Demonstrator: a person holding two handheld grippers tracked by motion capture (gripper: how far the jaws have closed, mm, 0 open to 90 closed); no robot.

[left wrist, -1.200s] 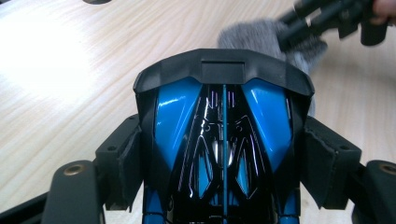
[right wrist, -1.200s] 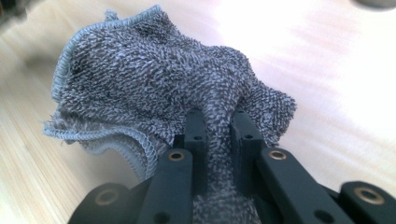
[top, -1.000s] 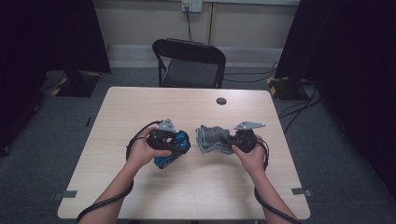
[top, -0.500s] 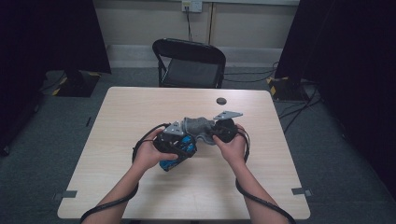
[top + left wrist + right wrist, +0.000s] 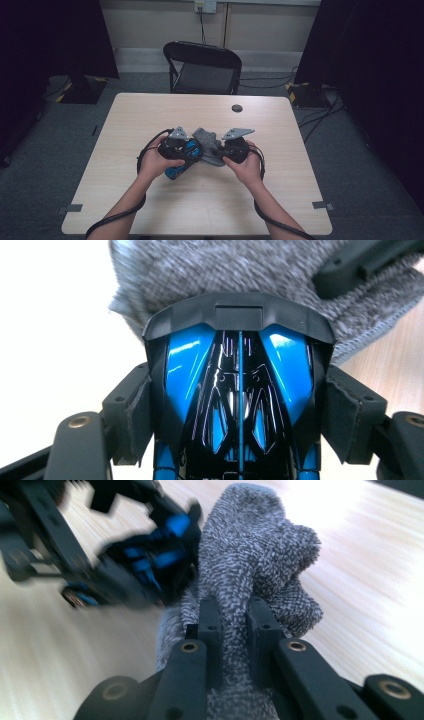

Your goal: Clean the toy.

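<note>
Swung inward from a second ago, right gripper (image 5: 220, 150) pinching grey cloth (image 5: 255, 560) against blue toy car (image 5: 240, 390) clamped in left gripper (image 5: 192, 150) mid-table — keep car steady; wipe gently.

A glossy blue-and-black toy car (image 5: 240, 405), a speckled grey knitted cloth (image 5: 255, 570), a pale wood-grain table (image 5: 150, 115).

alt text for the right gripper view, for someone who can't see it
The right gripper pinches a grey knitted sock between its black fingers, held over a light wooden table. To the left, blurred, the left gripper holds a blue and black toy car against the sock.
</note>
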